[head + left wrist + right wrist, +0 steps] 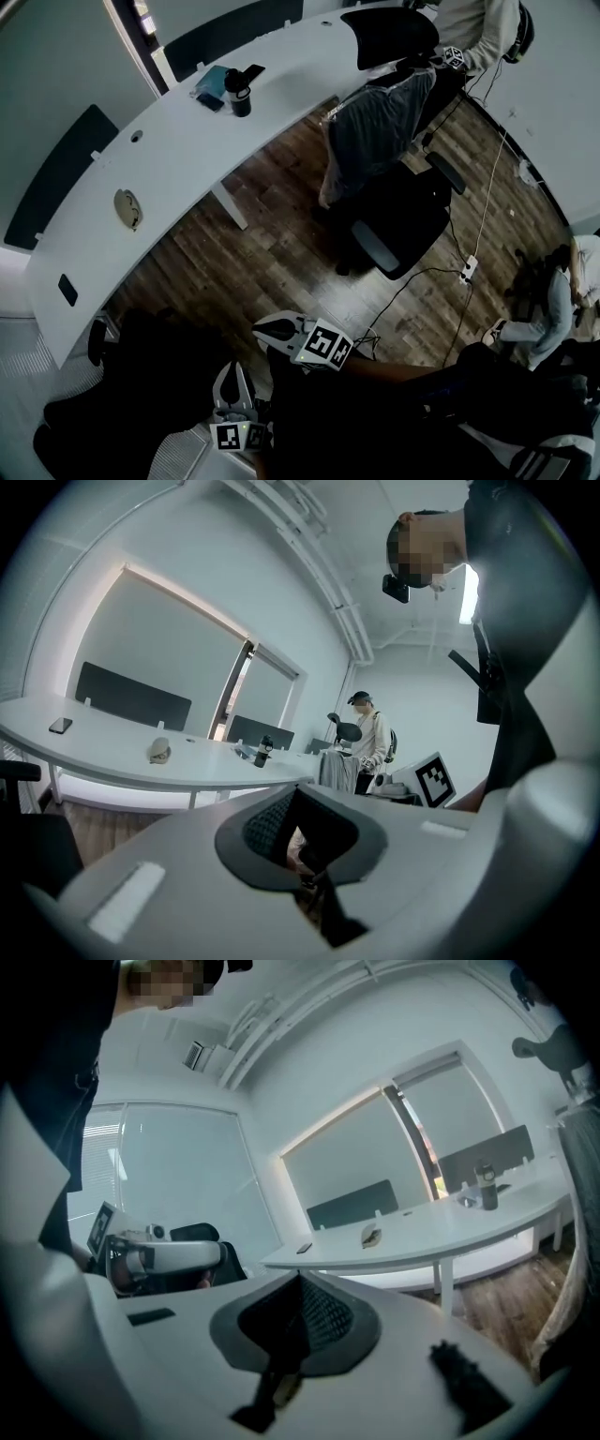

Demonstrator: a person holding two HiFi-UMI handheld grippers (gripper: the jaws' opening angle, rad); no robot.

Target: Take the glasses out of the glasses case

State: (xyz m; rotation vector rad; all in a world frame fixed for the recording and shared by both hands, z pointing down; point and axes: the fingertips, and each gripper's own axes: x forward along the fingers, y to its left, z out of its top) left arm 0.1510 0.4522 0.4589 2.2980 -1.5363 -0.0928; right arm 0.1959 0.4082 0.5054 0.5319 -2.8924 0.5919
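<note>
Wood-plank flooring runs under a long, curved white table [281, 94] that crosses the room from the lower left to the upper right. The glasses case [128, 208], a small beige oval, lies on the table's left half, about midway between the far and near edges. It is well apart from both grippers. I cannot tell whether its lid is up.

Nearer the table's left end lies a dark phone [67, 289]. Further right stands a dark bottle [238, 94], with a blue flat item [212, 79] just beside it. A black office chair [398, 225] with a grey garment [375, 122] over its back stands off the near edge, on the floor. A person [478, 33] stands by the table's right end.

The left hand-held gripper [232, 367] is low in the head view, away from the table, over dark clothing. Its jaws are fully together with nothing between them, as its own view confirms. The right hand-held gripper [265, 328] is just beside it, a little nearer the table. Its jaws are likewise pressed together and hold nothing. Both point roughly level toward the table, and neither touches the case.
</note>
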